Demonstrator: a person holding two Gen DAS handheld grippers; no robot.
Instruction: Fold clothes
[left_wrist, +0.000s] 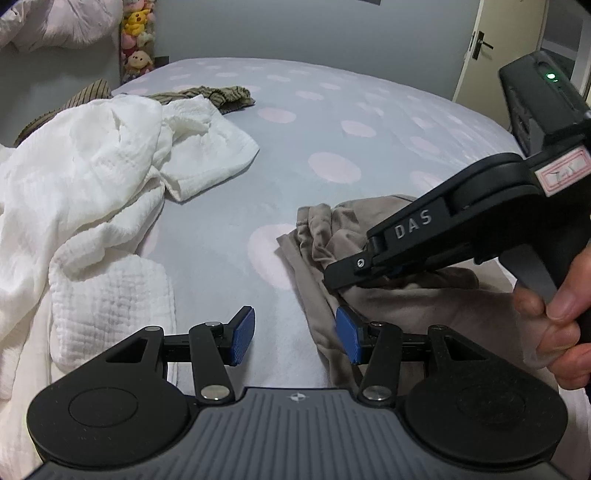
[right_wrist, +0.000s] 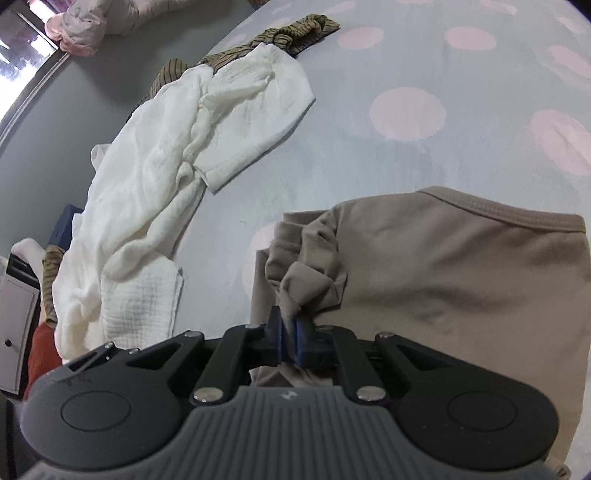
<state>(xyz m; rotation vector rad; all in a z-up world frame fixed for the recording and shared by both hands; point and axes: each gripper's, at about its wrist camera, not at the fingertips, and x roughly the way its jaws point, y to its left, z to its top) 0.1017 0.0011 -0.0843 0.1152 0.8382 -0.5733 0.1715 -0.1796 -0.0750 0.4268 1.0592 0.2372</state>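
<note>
A beige garment (right_wrist: 461, 273) lies on the dotted bedsheet (right_wrist: 369, 158), its left edge bunched into folds. My right gripper (right_wrist: 290, 334) is shut on that bunched beige fabric, the blue pads pinching it. In the left wrist view the beige garment (left_wrist: 406, 295) lies at lower right, with the right gripper (left_wrist: 340, 275) reaching onto it from the right, held by a hand (left_wrist: 561, 332). My left gripper (left_wrist: 295, 338) stands open above the sheet, with nothing between its pads; its right pad is at the garment's left edge.
A crumpled white garment (left_wrist: 92, 184) spreads across the left of the bed, also seen in the right wrist view as the white garment (right_wrist: 177, 177). A striped brown garment (left_wrist: 221, 96) lies behind it. Plush toys (left_wrist: 136, 37) hang at the far wall; a door (left_wrist: 498, 44) stands at right.
</note>
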